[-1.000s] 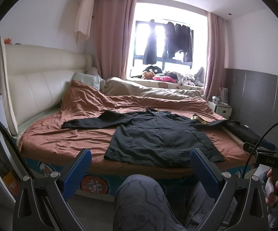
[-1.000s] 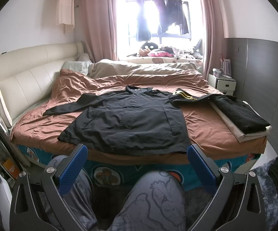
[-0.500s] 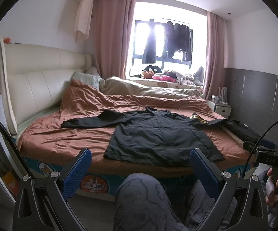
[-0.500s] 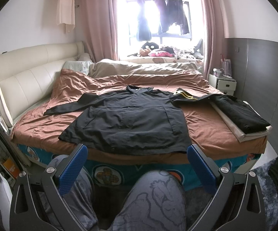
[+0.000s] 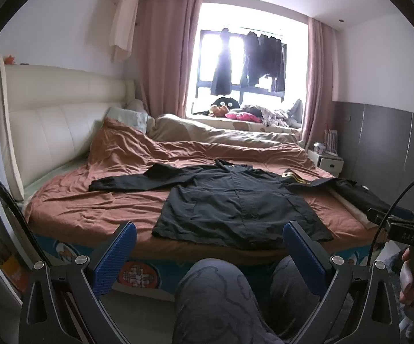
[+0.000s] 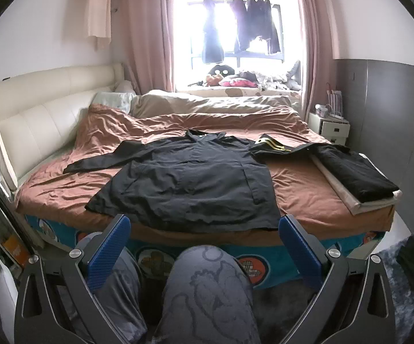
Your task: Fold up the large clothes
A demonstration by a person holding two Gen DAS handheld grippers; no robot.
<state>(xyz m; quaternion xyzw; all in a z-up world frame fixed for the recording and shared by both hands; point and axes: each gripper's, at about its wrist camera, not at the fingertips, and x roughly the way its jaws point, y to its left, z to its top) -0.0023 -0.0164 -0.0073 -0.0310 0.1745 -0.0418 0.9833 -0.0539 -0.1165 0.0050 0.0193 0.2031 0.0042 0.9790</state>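
A large black shirt (image 5: 235,200) (image 6: 189,183) lies spread flat on the bed's brown sheet (image 5: 92,209) (image 6: 301,189), collar toward the window, hem at the near edge, both sleeves stretched out sideways. Its right sleeve shows a yellow-striped patch (image 6: 270,144). My left gripper (image 5: 211,253) hangs open below the bed edge, short of the hem, with nothing between its blue pads. My right gripper (image 6: 204,250) is open too, held the same way over the person's knees (image 6: 207,286).
A folded black garment on a pale cloth (image 6: 355,177) sits at the bed's right edge. A cream headboard (image 5: 49,132) stands left, a white nightstand (image 6: 333,127) far right. Rumpled bedding (image 6: 207,106) lies beyond the shirt. A dark item (image 6: 413,261) lies on the floor rug.
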